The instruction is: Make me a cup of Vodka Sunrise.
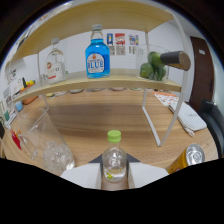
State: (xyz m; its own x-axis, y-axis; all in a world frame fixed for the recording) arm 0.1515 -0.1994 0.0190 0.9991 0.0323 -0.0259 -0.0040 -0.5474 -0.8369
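Observation:
A small clear bottle with a green cap stands upright between my fingers, a little pale liquid at its bottom. My gripper is shut on it, the dark fingertips pressing its sides. To the left of the fingers stands a tall clear glass with ice in it. On the wooden shelf beyond are a blue bottle marked BLUE and a clear bottle with a red label.
A clear container of limes sits on the shelf's right end, with a dark handle poking out. A gold can stands to the right of the fingers. The shelf's white leg and a white pouch lie beyond it.

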